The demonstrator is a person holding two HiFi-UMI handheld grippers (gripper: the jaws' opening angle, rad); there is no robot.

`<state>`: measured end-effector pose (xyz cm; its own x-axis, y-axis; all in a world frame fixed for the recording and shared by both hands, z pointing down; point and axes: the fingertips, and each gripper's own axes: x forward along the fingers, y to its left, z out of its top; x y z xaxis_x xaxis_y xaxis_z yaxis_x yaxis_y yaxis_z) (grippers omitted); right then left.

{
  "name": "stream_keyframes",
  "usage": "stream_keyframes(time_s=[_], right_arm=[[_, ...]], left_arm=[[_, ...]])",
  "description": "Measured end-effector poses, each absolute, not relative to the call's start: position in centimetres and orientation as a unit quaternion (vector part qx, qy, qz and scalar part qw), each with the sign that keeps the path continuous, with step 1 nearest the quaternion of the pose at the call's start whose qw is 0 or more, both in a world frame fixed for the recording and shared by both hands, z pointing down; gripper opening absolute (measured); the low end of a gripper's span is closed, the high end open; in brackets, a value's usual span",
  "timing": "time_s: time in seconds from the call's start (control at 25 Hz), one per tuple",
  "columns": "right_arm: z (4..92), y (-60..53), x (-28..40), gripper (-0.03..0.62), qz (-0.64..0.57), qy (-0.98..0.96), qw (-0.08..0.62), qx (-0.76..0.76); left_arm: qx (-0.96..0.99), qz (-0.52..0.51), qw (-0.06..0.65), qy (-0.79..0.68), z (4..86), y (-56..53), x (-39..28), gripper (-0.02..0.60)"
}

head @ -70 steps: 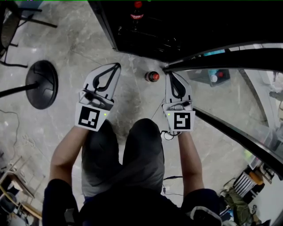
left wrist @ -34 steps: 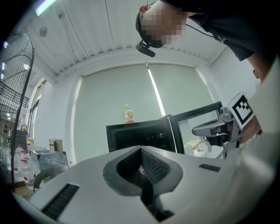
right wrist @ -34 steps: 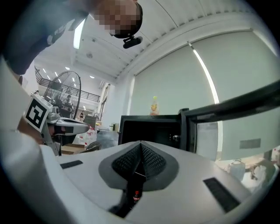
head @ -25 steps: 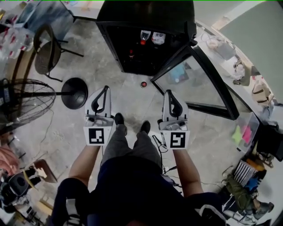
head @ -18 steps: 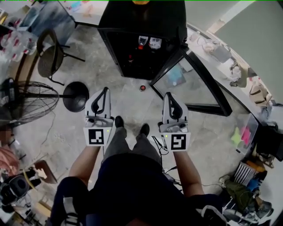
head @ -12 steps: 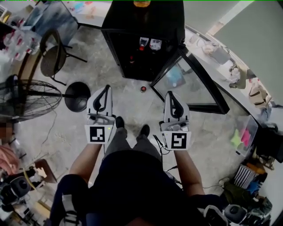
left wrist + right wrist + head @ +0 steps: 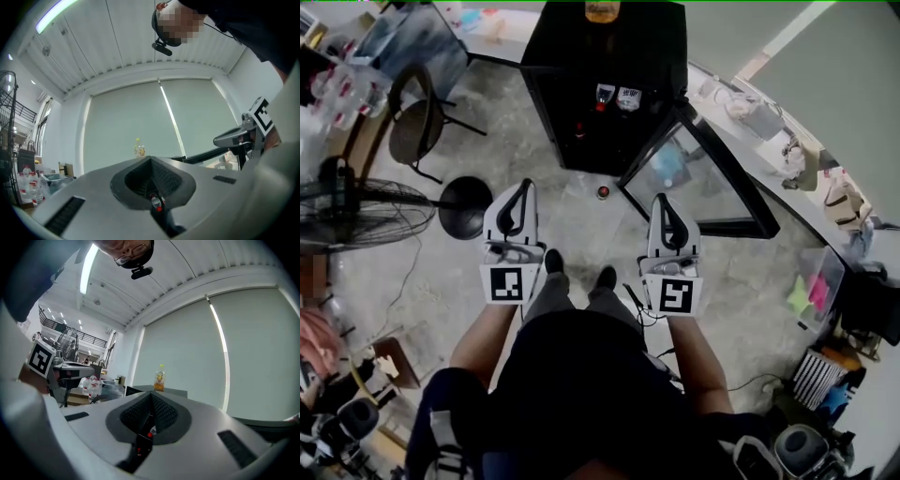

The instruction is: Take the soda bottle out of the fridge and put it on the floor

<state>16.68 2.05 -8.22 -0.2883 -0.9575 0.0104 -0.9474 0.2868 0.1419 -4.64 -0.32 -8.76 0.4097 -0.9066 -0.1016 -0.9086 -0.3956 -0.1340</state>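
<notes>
Two white grippers: left gripper (image 7: pixel 525 186) and right gripper (image 7: pixel 662 201) are held side by side above the floor, both pointing to 12 o'clock.
Left fingers (image 7: pixel 117 211): clenched tip to tip, nothing between them.
Right fingers (image 7: pixel 187 451): clenched tip to tip, nothing between them.
Soda bottle: small dark red-capped soda bottle (image 7: pixel 603 192) stands upright on the grey mottled floor (image 7: pixel 581 230), at 12 o'clock from the person's black shoes (image 7: pixel 553 261), apart from both grippers.
Fridge: tall black fridge (image 7: pixel 609 47) stands just beyond the bottle at 12 o'clock.
Door: glass fridge door (image 7: pixel 703 178) is swung open, at 2 o'clock from the bottle.
Fridge top: orange drink bottle (image 7: pixel 602 9) stands there.
Fan base: round black fan base (image 7: pixel 464 206) lies at 9 o'clock from the left gripper.
</notes>
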Motion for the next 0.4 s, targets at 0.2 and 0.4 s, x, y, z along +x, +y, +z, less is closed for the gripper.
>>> stream_keyframes(time_s=[0.2,0.4], right_arm=[[-6.7,0.8,16.6,0.018,-0.050,-0.804,0.044,0.591],[-7.9,2.0,16.8,0.018,-0.051,-0.803,0.052,0.592]], left_arm=[[-0.834,0.002,0.087,0.546,-7.7,-1.2,-4.6,0.021],[-0.834,0.003,0.094,0.544,-9.2,0.0,-4.3,0.021]])
